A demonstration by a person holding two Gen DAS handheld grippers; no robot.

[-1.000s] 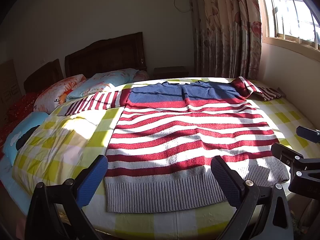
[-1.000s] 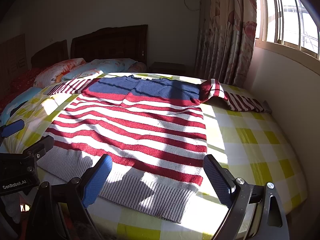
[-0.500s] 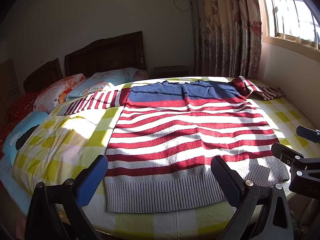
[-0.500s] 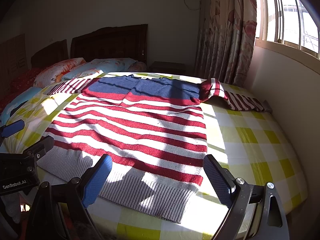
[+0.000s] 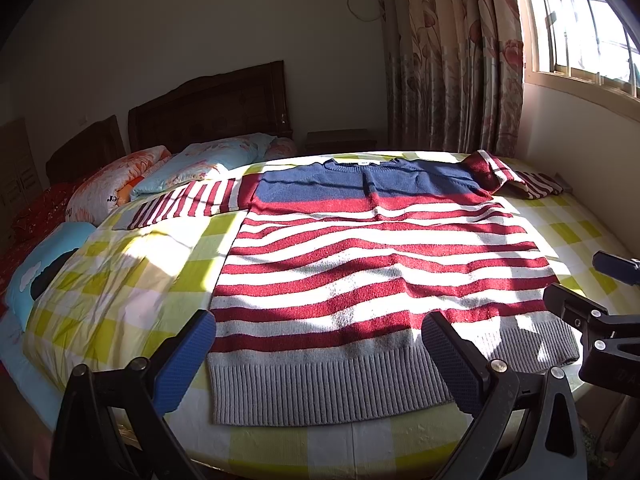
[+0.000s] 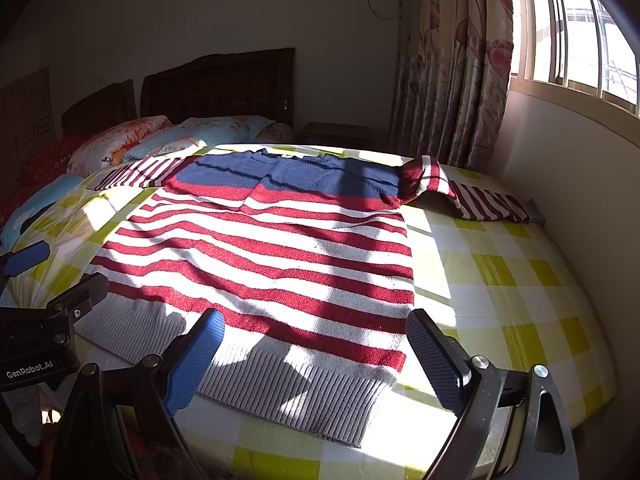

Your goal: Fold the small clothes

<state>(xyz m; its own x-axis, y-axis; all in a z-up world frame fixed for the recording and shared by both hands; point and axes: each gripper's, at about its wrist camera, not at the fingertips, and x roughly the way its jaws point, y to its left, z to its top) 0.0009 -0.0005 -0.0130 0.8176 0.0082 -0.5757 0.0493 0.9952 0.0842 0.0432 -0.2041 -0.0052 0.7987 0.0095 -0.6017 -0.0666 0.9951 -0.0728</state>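
Your left gripper (image 5: 316, 354) hangs over the near hem with its 2 fingers spread wide and nothing between them; your right gripper (image 6: 314, 356) matches it, spread wide and empty above the hem's right corner. The striped sweater (image 5: 372, 280) lies flat and unfolded on the yellow checked bedspread (image 6: 500, 280), grey ribbed hem (image 5: 320, 388) nearest you, navy yoke at the far end. 1 sleeve (image 5: 188, 204) stretches left toward the pillows (image 5: 200, 164); the other (image 6: 472, 196) is bunched near the curtain (image 6: 452, 64).

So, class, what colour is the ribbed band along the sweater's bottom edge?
Grey; the band on the sweater shows best in the left wrist view.
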